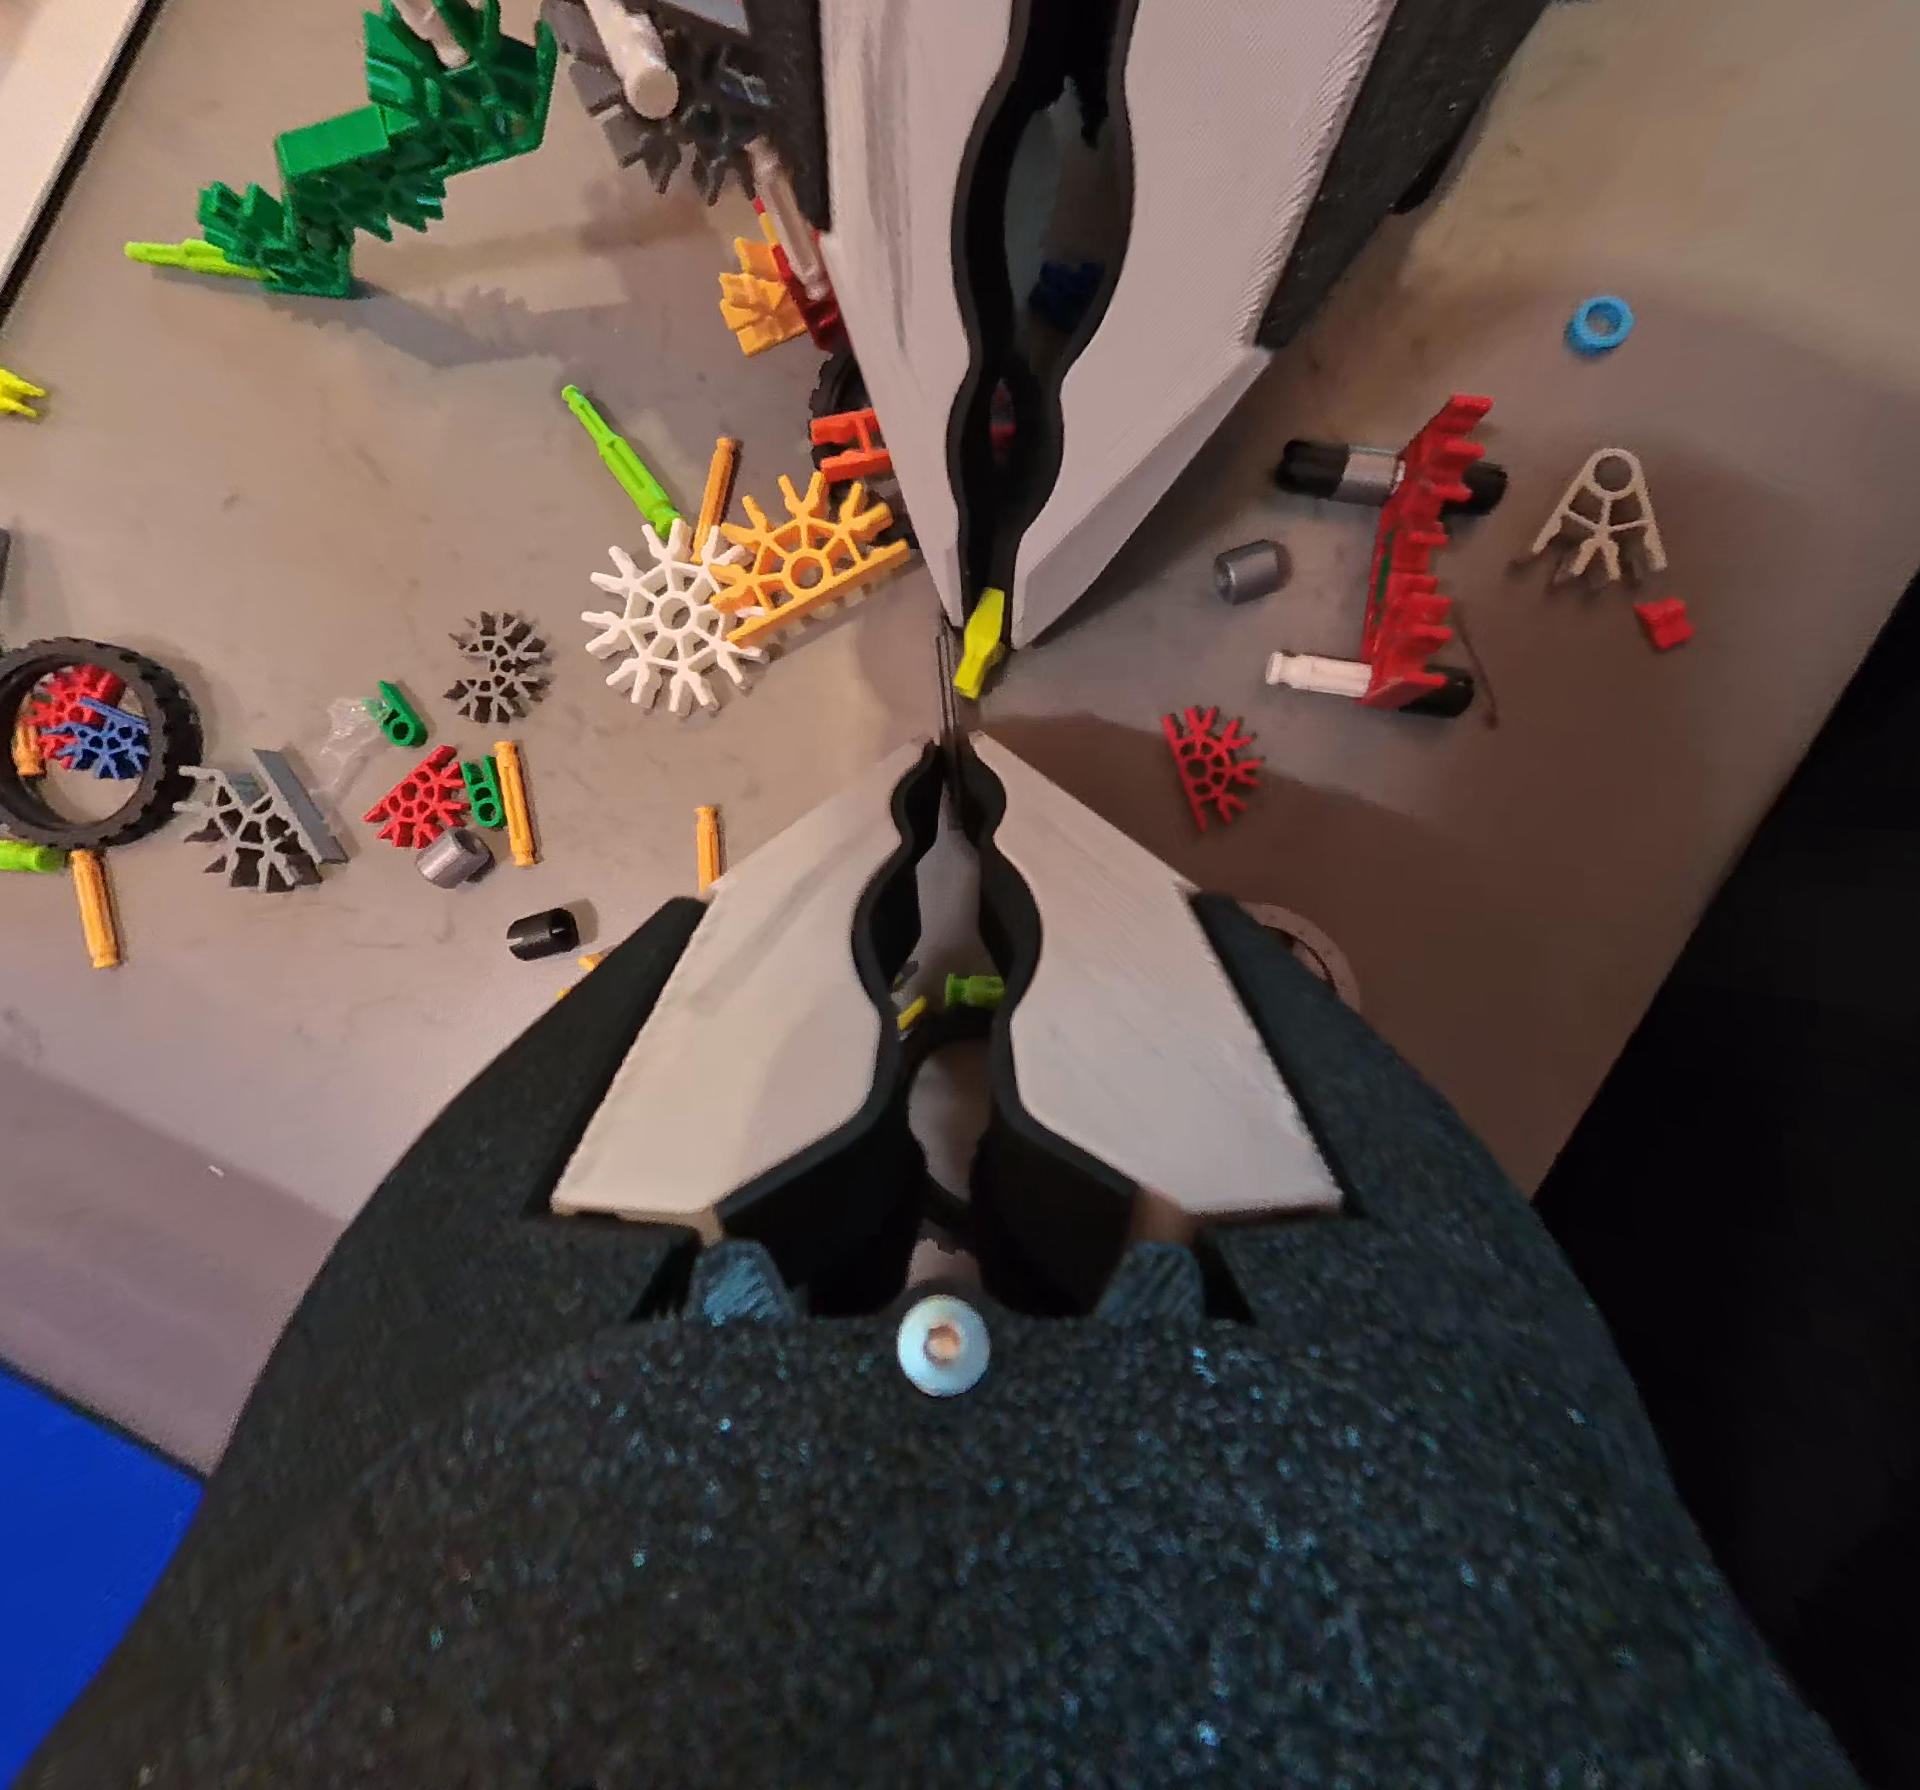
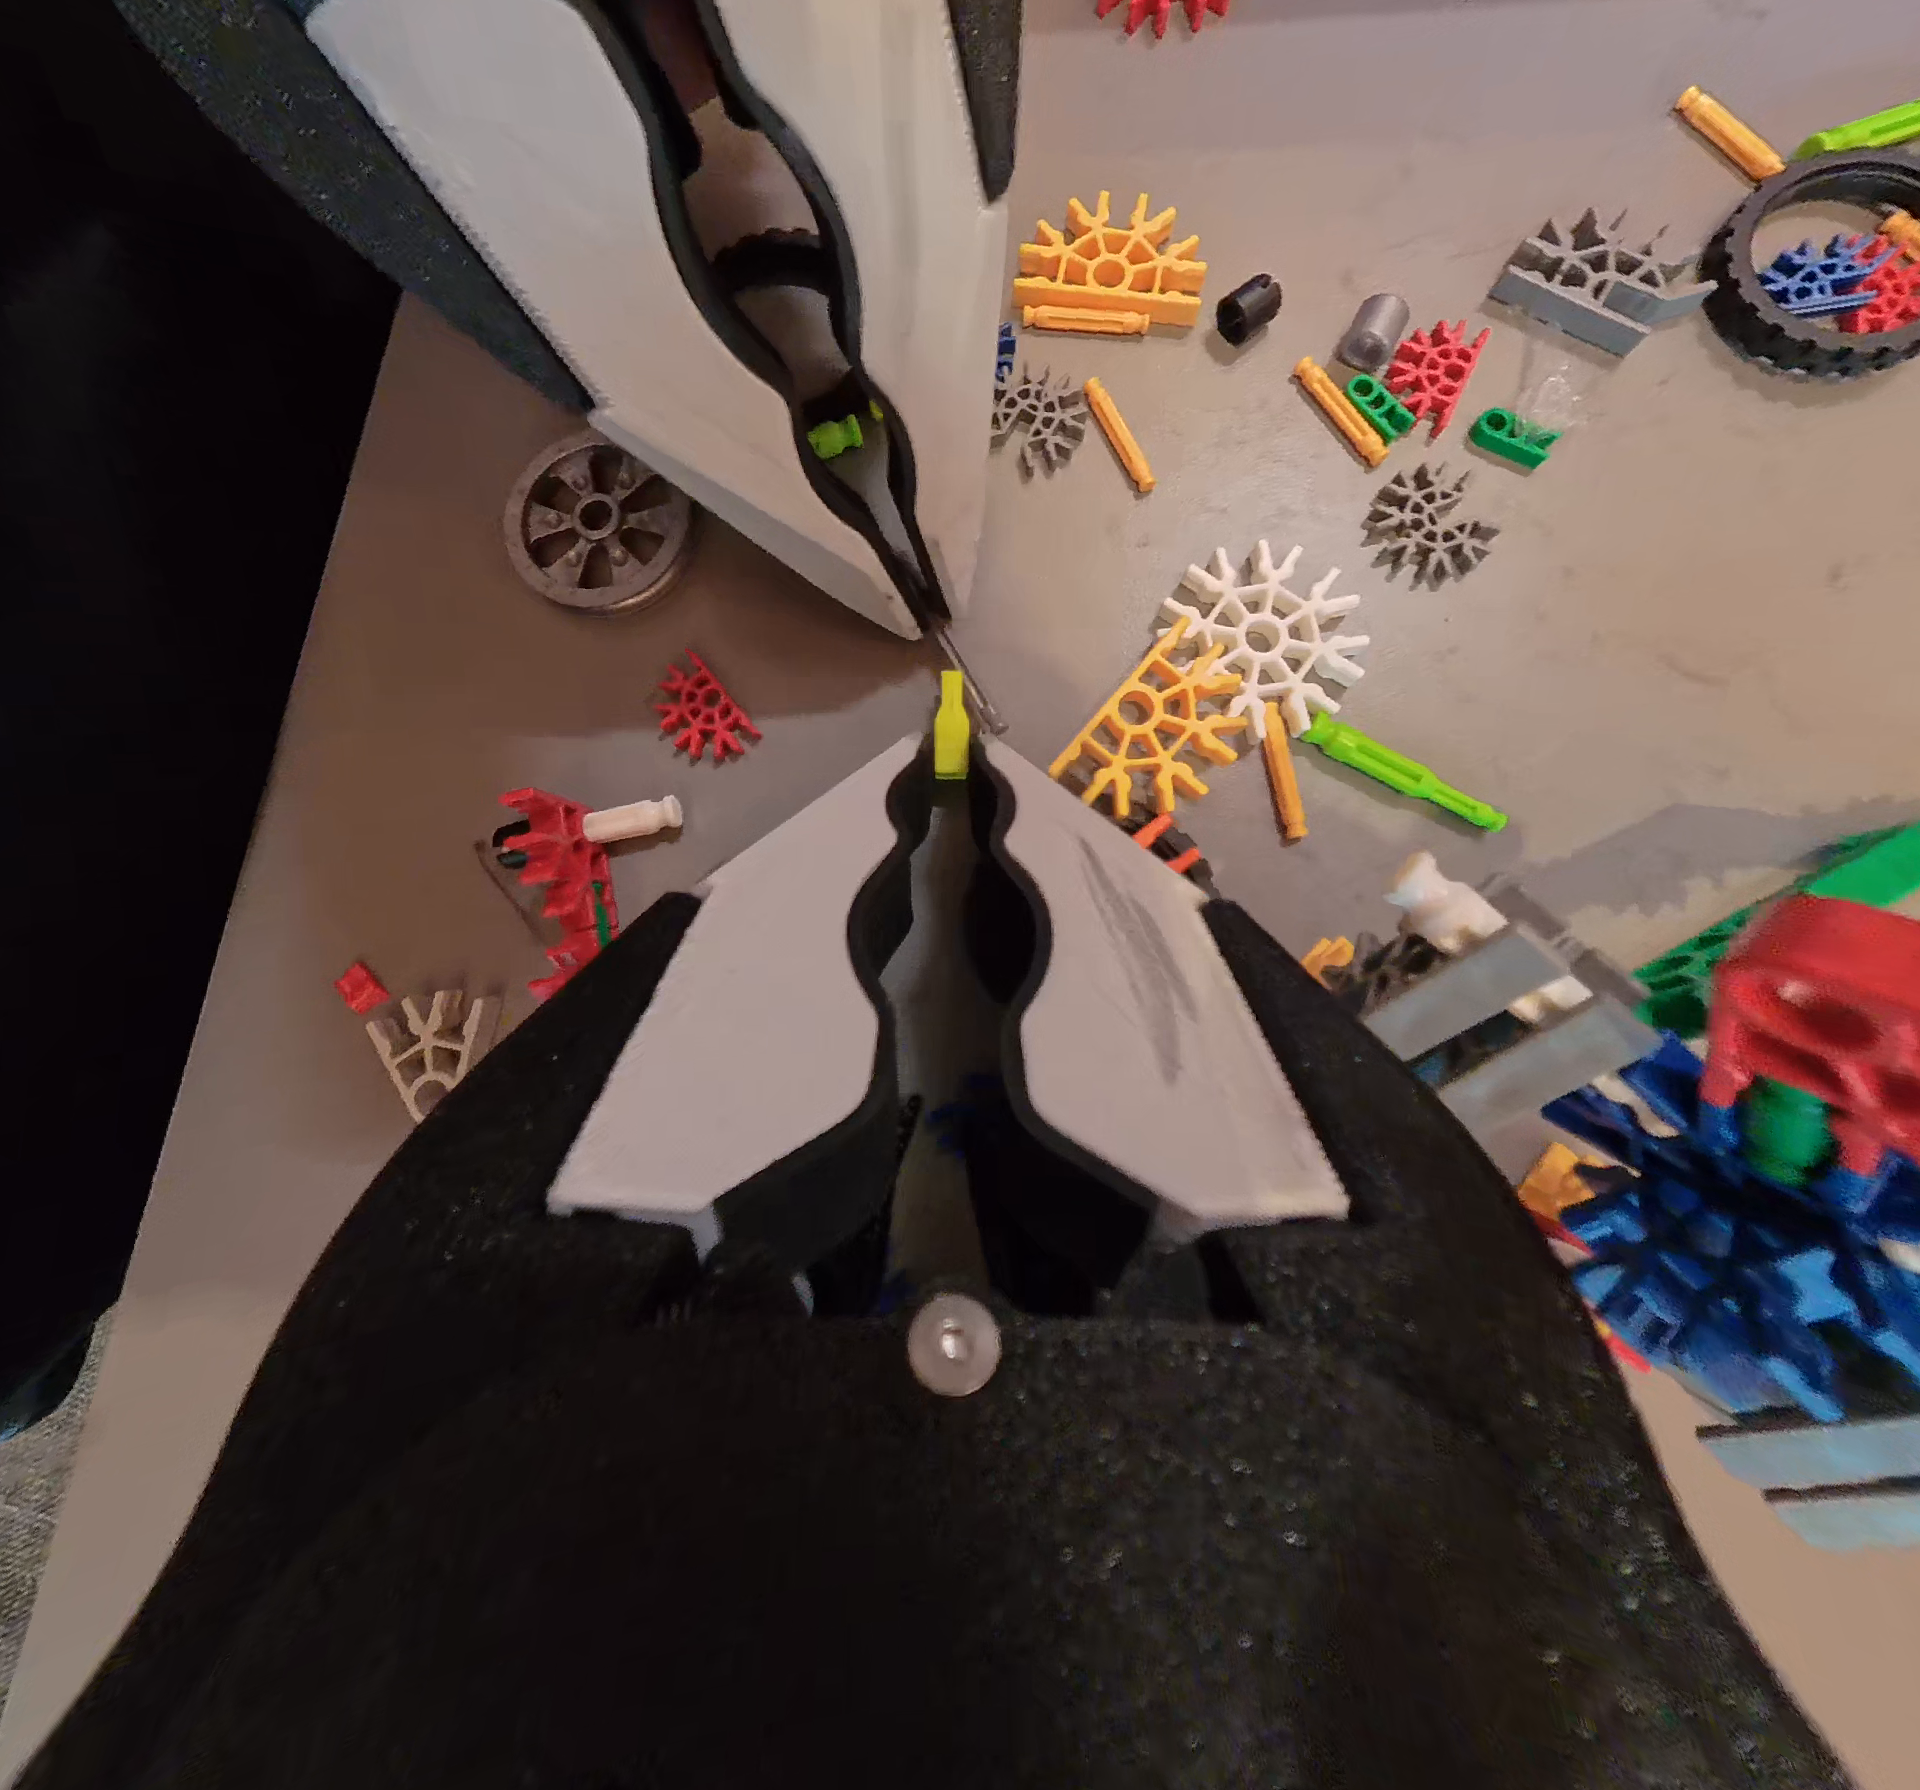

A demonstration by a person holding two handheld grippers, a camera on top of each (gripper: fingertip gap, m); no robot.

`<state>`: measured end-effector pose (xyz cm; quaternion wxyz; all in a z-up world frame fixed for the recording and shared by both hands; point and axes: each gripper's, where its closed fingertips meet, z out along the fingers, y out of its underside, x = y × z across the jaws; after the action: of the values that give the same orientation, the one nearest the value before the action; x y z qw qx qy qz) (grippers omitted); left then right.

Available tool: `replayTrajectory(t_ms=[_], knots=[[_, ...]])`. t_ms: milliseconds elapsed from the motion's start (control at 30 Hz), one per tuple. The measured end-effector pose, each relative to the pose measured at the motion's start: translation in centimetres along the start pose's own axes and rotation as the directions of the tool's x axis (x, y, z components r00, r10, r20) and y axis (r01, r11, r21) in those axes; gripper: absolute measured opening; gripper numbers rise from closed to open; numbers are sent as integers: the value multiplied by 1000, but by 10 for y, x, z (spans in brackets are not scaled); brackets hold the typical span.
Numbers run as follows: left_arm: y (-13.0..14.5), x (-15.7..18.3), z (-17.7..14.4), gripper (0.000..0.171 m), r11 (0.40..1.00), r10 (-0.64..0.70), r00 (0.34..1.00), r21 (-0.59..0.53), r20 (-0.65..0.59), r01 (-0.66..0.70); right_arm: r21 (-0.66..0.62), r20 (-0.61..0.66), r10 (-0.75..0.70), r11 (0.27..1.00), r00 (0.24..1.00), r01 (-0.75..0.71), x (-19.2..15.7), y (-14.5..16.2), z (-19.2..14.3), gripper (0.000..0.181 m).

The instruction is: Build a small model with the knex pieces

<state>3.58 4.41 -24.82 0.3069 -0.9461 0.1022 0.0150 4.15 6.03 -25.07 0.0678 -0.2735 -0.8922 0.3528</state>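
Note:
My two grippers meet tip to tip above a grey table (image 1: 1039,732) strewn with construction-toy pieces. My right gripper (image 2: 951,761) is shut on a short yellow-green rod (image 2: 950,724) that sticks out past its tips. In the left wrist view the right gripper (image 1: 977,610) comes down from the top with the rod (image 1: 982,639). My left gripper (image 1: 948,753) is shut on a thin grey sliver (image 1: 943,691); what it is I cannot tell. In the right wrist view the left gripper (image 2: 928,620) enters from the upper left, its sliver (image 2: 975,686) beside the rod's end.
A white snowflake connector (image 1: 670,618) and a yellow fan connector (image 1: 805,561) lie just left of the tips. A red connector assembly (image 1: 1413,556) lies right, near the table's dark edge. There is a black tyre (image 1: 94,743), a green assembly (image 1: 395,151), a grey wheel hub (image 2: 597,519) and a blue-red model (image 2: 1766,1169). The tips of both grippers are at nearly the same place.

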Motion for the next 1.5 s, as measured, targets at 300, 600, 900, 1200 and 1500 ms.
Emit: replayTrajectory(t_ms=[300, 600, 900, 1200, 1500], knots=[[1, 0, 2, 0, 997, -73, 997, 5, 15, 73, 2, -19, 31, 1000, 999, -31, 2, -1, 1, 5], [0, 3, 3, 0, 994, -106, 994, 26, 30, 105, 1, -65, 46, 999, 997, -46, 2, -3, 2, 6], [-1, 3, 4, 1, 989, -144, 989, 45, 40, 142, -12, -117, 39, 999, 992, -40, 3, -4, 3, 5], [-6, 4, 2, 0, 985, -160, 986, 68, 41, 157, -4, -124, 32, 999, 992, -32, 4, -4, 4, 5], [-1, -4, -8, 4, 982, -172, 985, 82, 15, 171, 1, -108, 27, 1000, 994, -27, 4, -4, 4, 5]])
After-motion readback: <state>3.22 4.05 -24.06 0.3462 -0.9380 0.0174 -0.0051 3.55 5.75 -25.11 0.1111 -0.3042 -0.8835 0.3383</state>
